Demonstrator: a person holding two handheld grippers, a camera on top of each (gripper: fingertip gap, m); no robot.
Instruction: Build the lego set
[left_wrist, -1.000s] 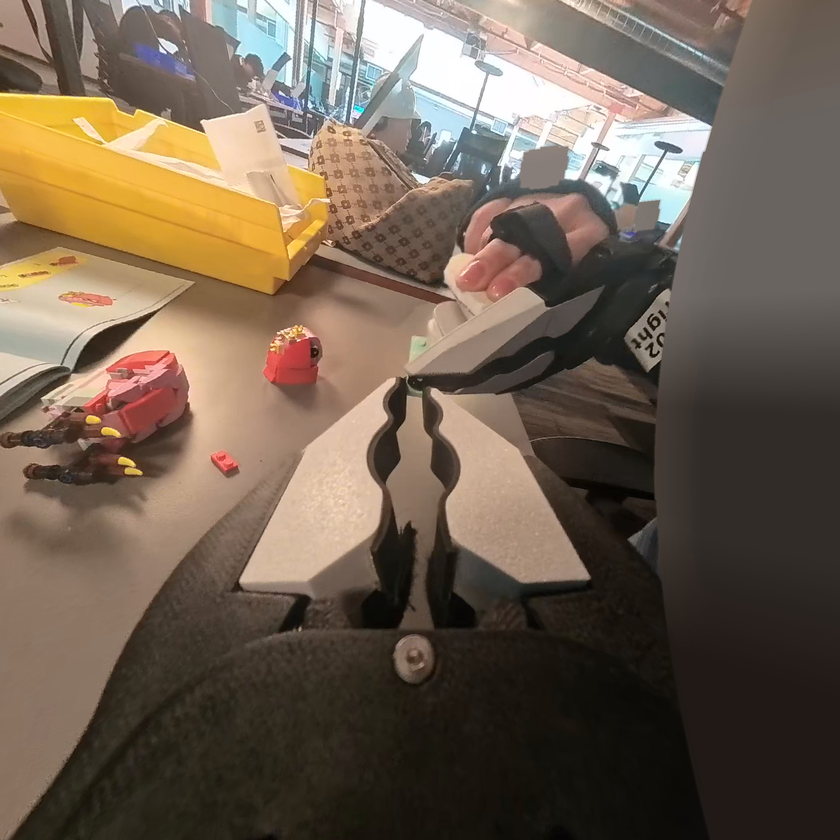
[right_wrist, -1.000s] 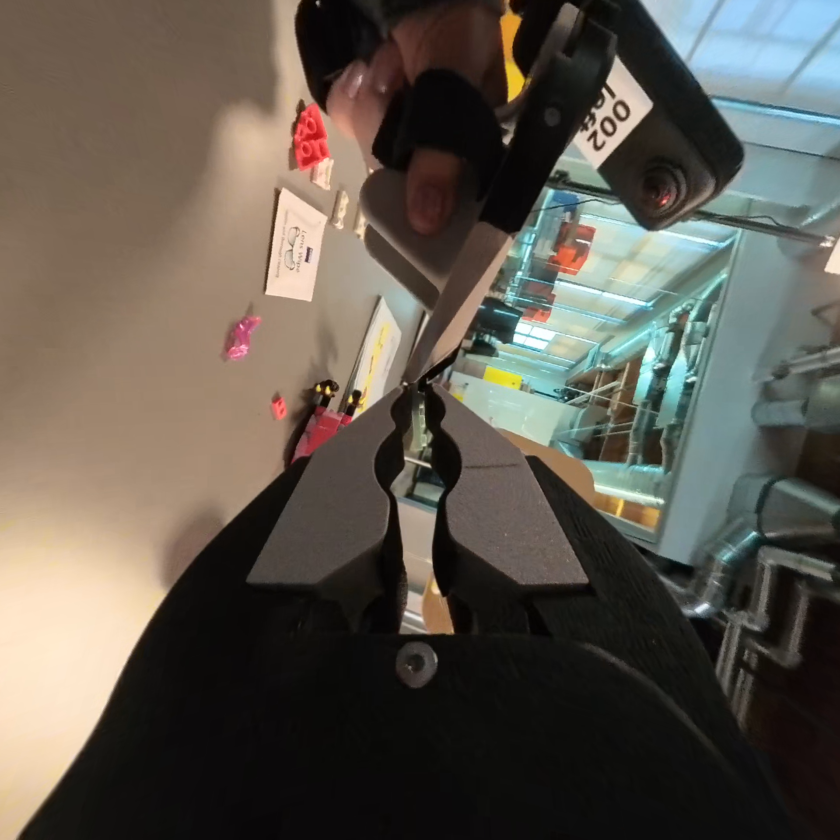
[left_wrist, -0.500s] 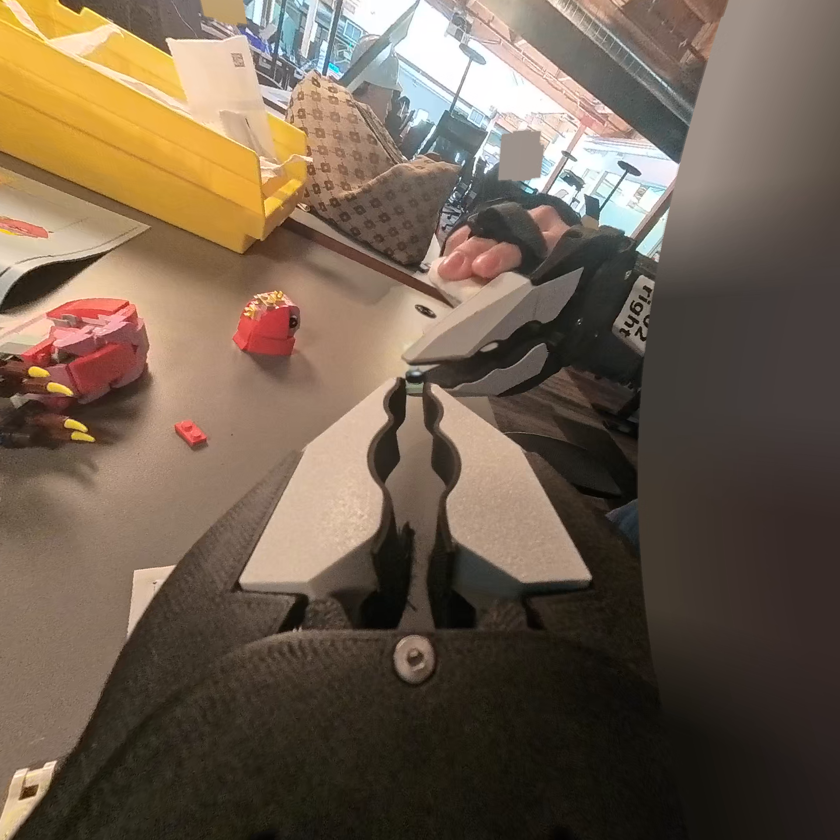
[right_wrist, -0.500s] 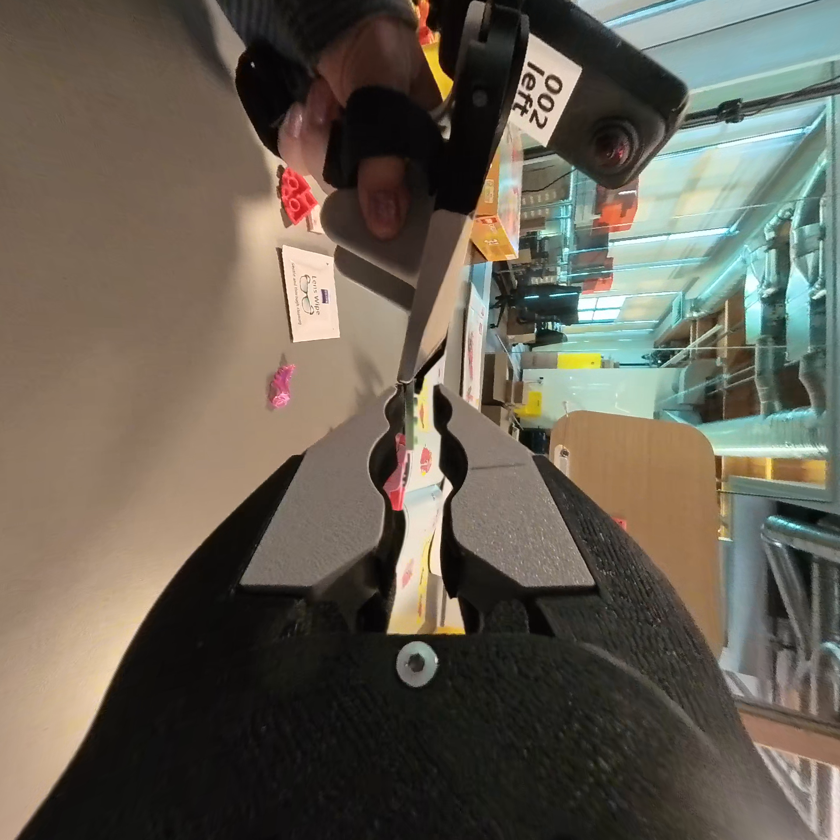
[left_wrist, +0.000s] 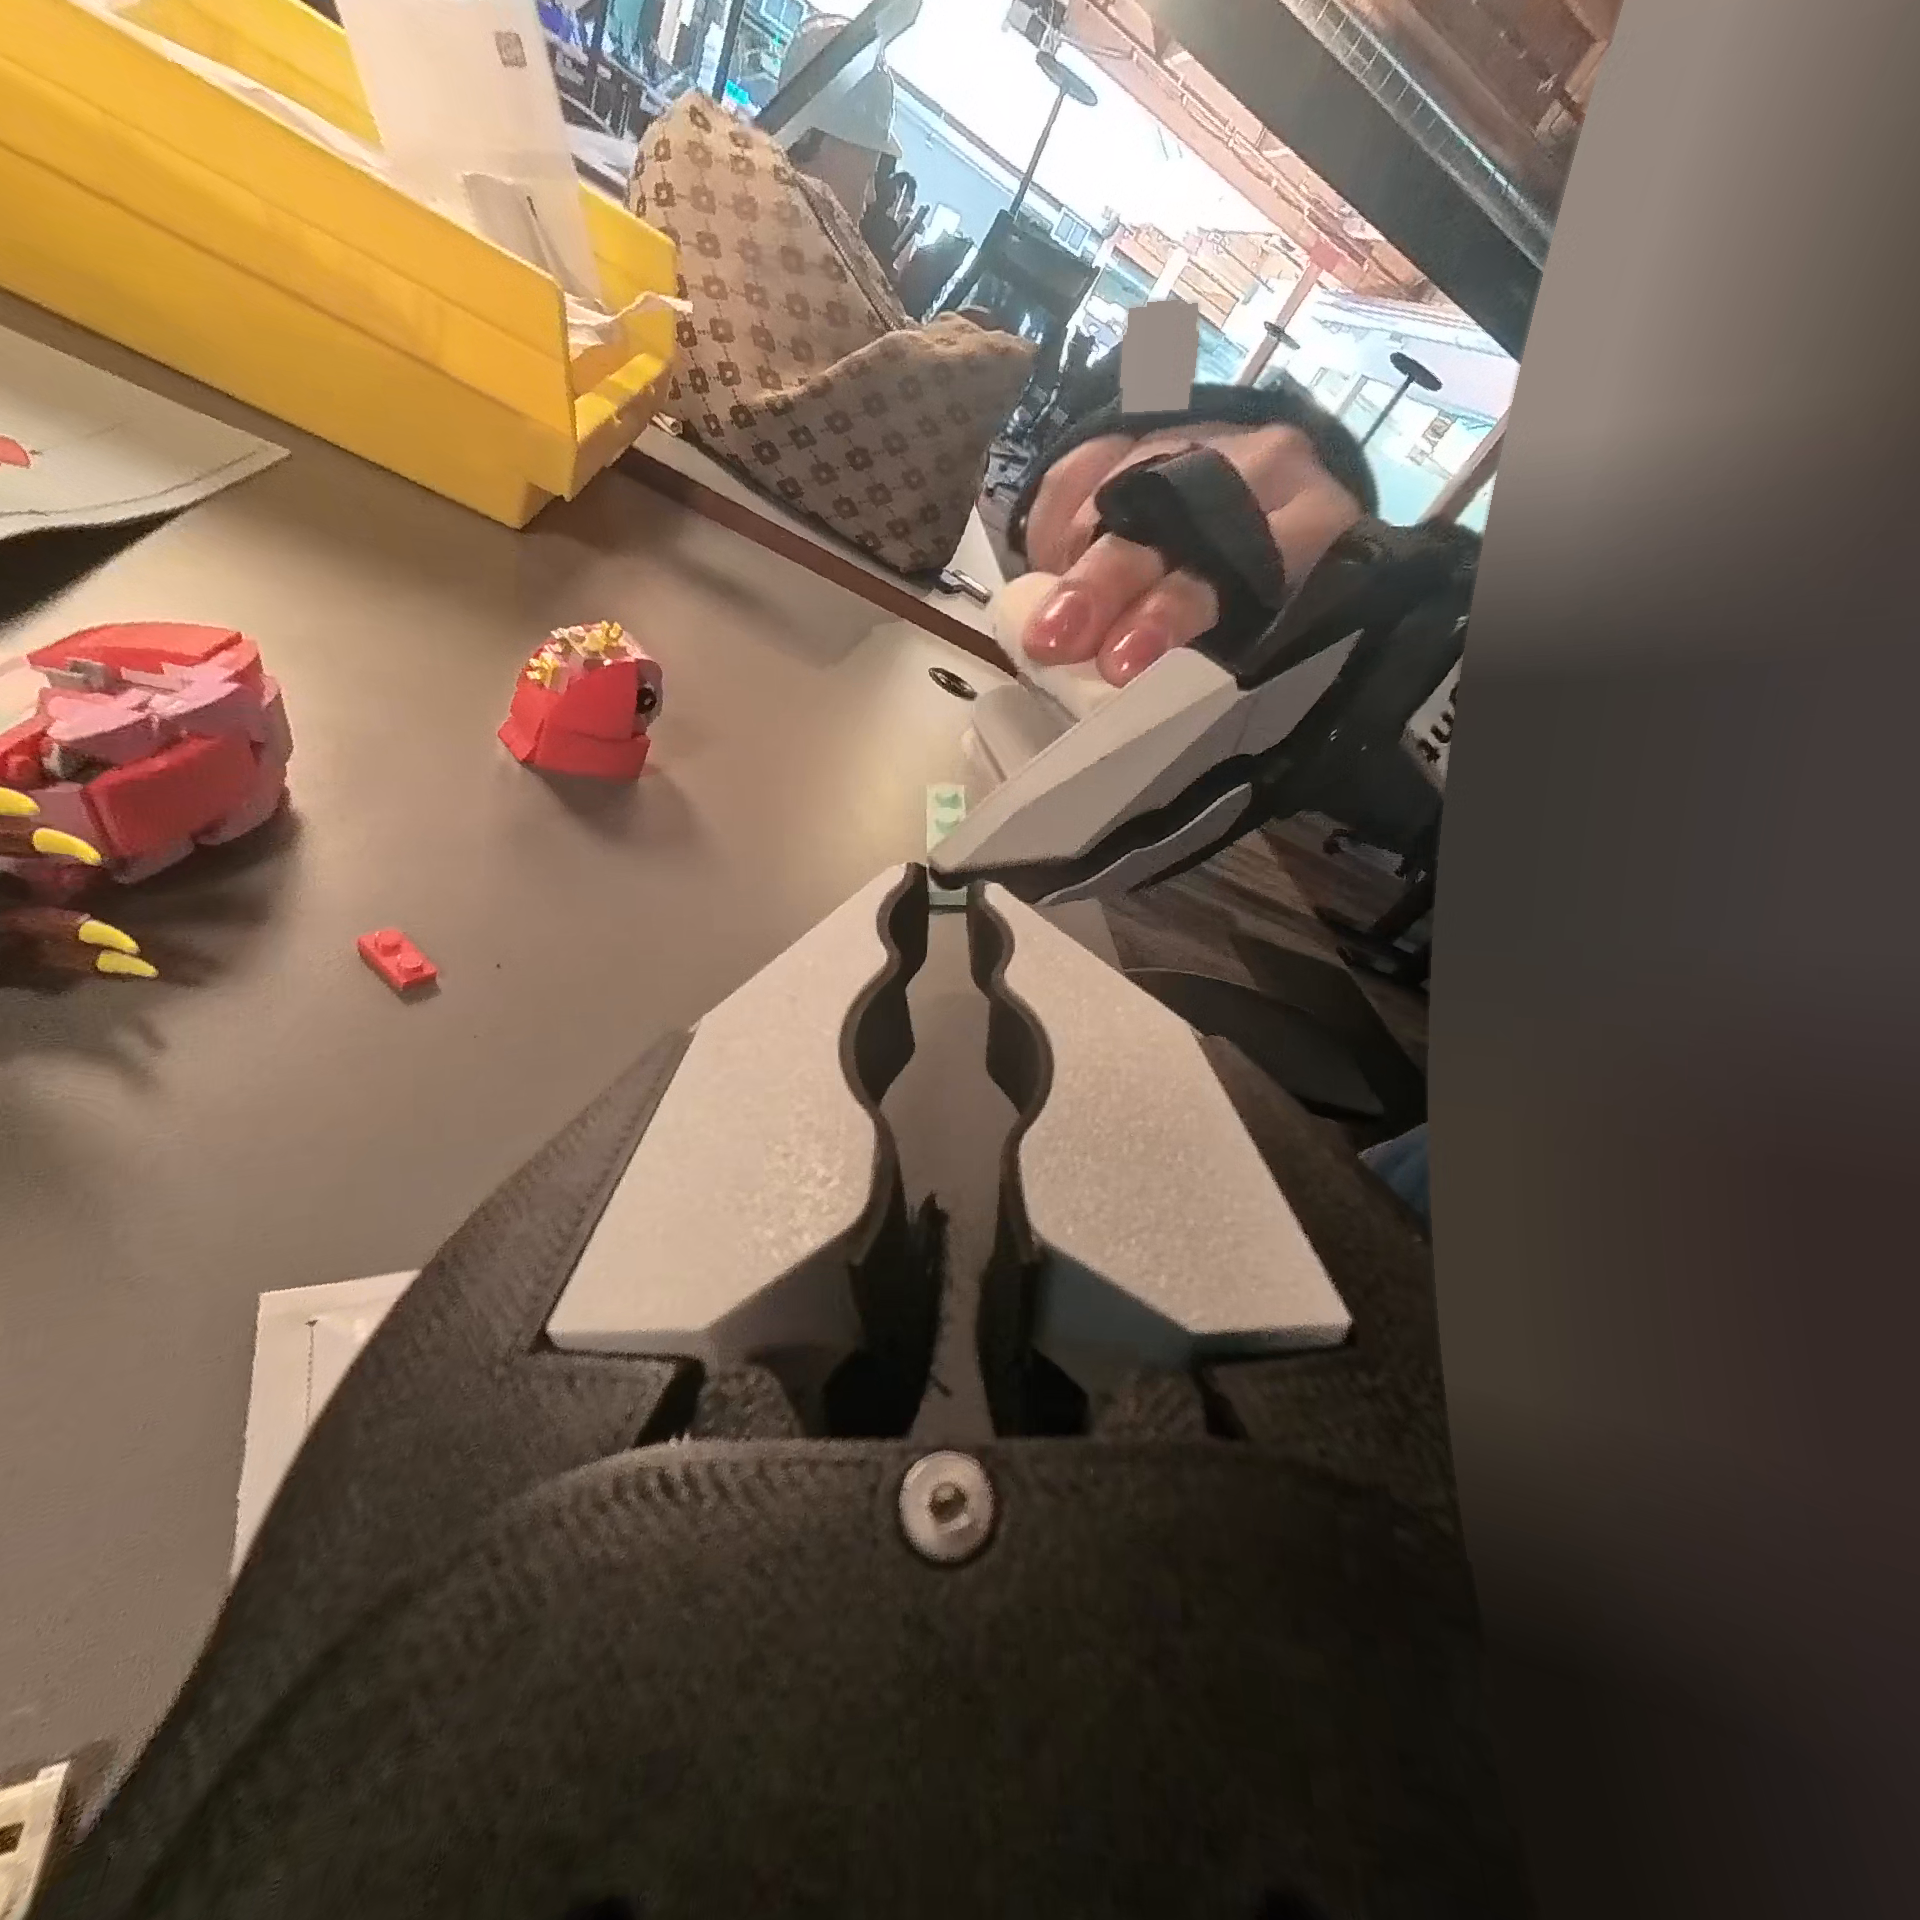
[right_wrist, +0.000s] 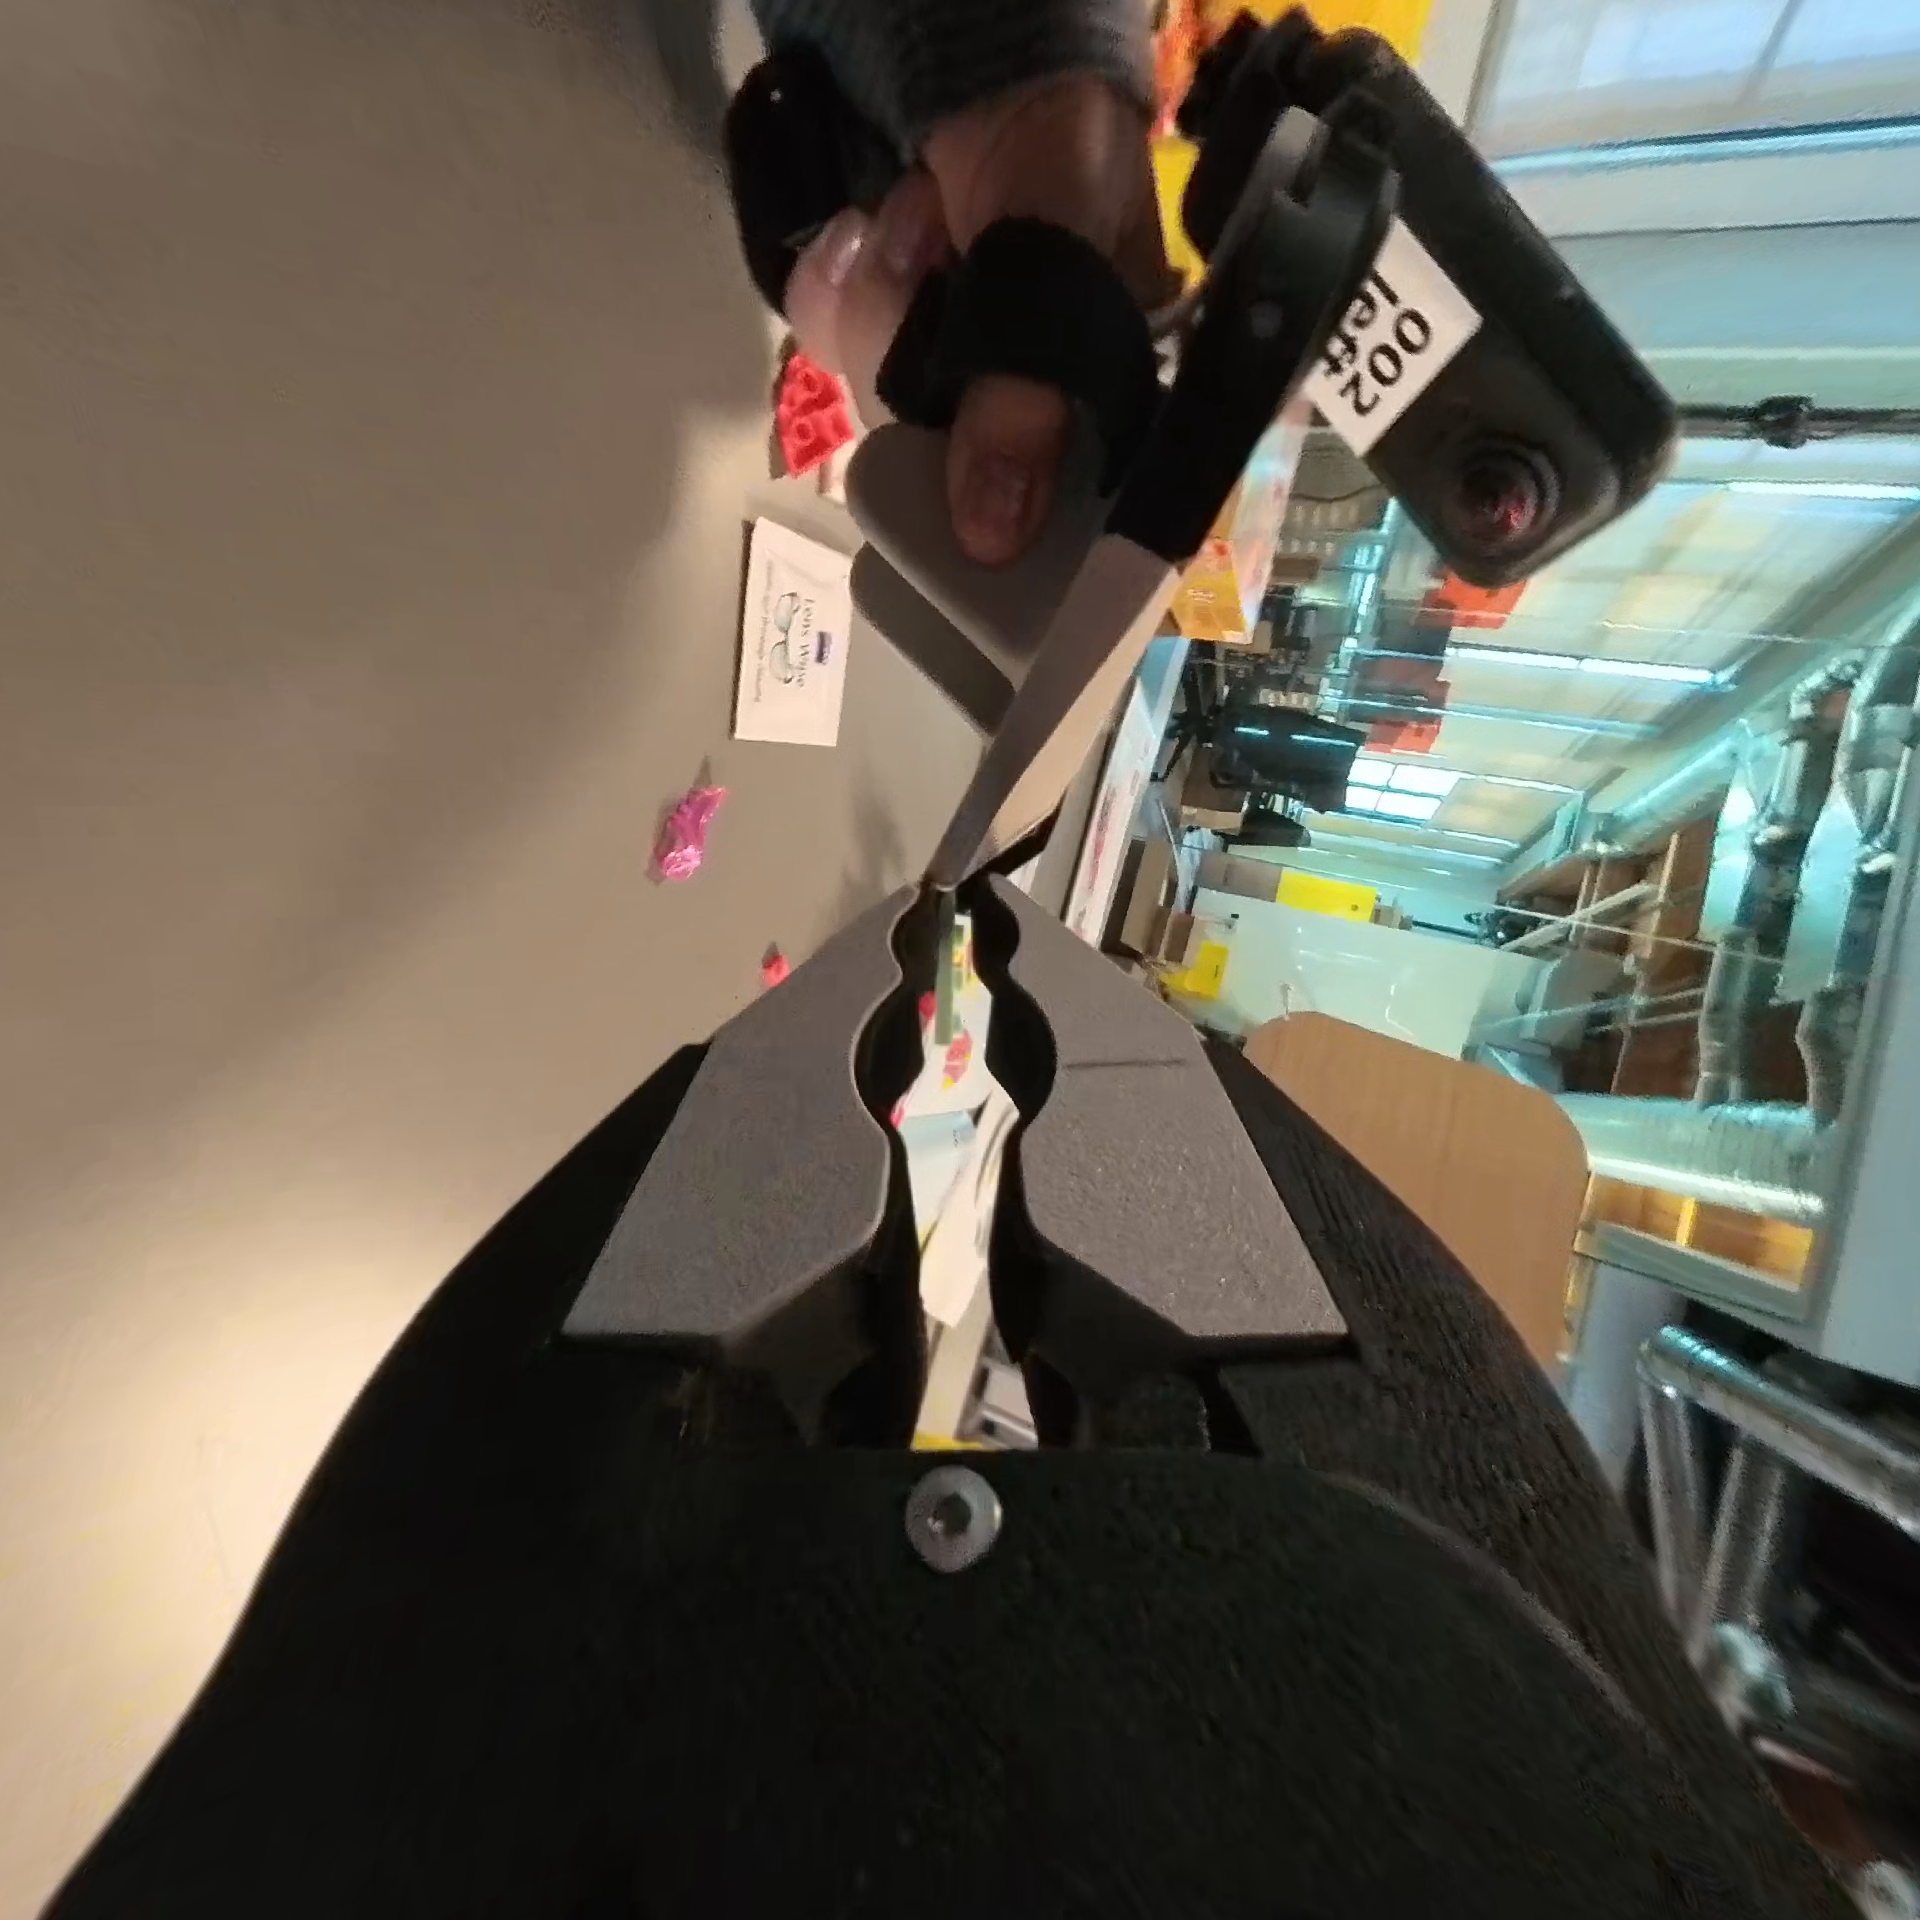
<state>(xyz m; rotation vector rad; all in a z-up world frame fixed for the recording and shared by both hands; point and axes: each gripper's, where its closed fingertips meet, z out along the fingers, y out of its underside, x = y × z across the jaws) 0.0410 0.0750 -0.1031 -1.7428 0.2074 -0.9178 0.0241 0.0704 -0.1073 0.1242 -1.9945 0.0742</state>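
Left wrist view: grey table (left_wrist: 343, 1143) bearing yellow bin (left_wrist: 312, 281), open workshop behind.

A bin (left_wrist: 312, 260) stood on the table (left_wrist: 312, 1143) at eleven o'clock, a bag (left_wrist: 821, 384) at twelve. Two brick models (left_wrist: 145, 758) (left_wrist: 582, 707) lay at ten, a small brick (left_wrist: 397, 958) before them.

Bright window glare behind, soft tabletop shadows (edges warped), slight blur

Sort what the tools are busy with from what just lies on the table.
At the tools: pale green plate in the left tool, right tool at it.
Lying about: small red plate, red brick lump, clawed red model, yellow bin, booklet, white packet.
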